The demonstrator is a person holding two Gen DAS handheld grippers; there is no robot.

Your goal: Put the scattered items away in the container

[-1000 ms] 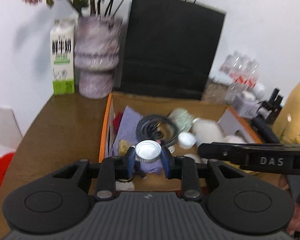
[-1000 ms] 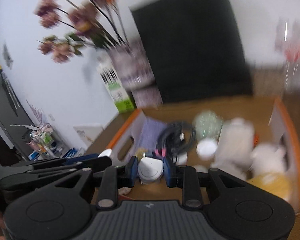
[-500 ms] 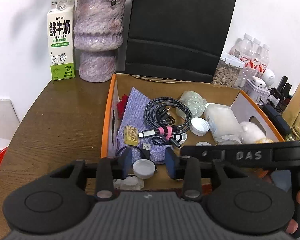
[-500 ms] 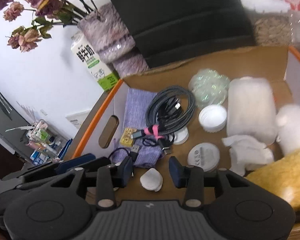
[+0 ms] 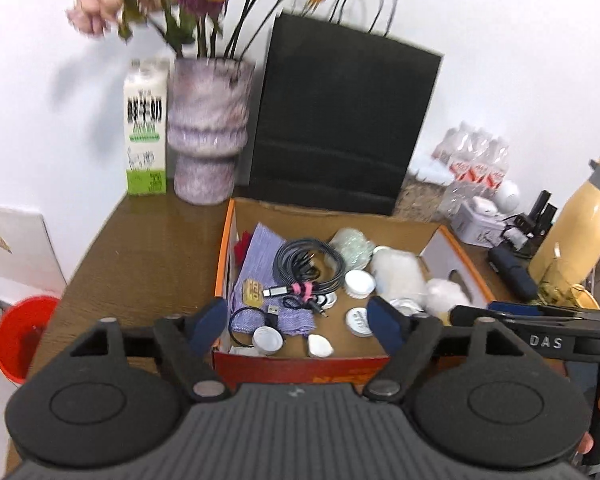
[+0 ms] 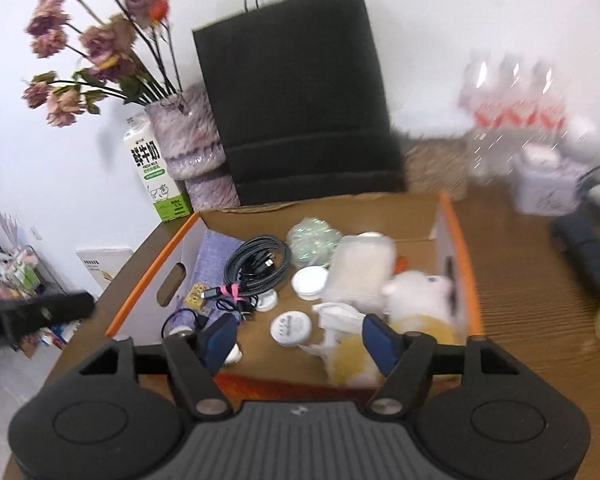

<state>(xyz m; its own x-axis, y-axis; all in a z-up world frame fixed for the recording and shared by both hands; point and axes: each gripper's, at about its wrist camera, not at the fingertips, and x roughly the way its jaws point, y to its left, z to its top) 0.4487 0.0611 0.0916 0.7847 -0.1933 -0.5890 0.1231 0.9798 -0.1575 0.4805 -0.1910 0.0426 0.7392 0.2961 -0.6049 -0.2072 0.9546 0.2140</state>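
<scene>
Both grippers — left gripper [image 5: 298, 326] and right gripper [image 6: 298, 338] — are seen opening above the cardboard box [image 5: 224, 256], nothing gripped; a small jar [image 5: 267, 340] is left inside.

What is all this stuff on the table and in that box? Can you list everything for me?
cardboard box: one, orange rim, table centre
cable coil: one, dark grey, in the box
cloth: one, lilac, box's left side
round lids: several, white, box floor
small cap: one, white, near box's front wall
white pebble-shaped piece: one, beside that cap
plush toy: one, white and yellow, box's right side
paper bag: one, black, behind the box
vase: one, mottled purple, with dried flowers
milk carton: one, white and green, left of vase
water bottles: a pack, clear, back right
flask: one, cream, far right
bucket: one, red, on the floor
left gripper: black, jaws opening, nothing between them
right gripper: black, jaws opening, nothing gripped
</scene>
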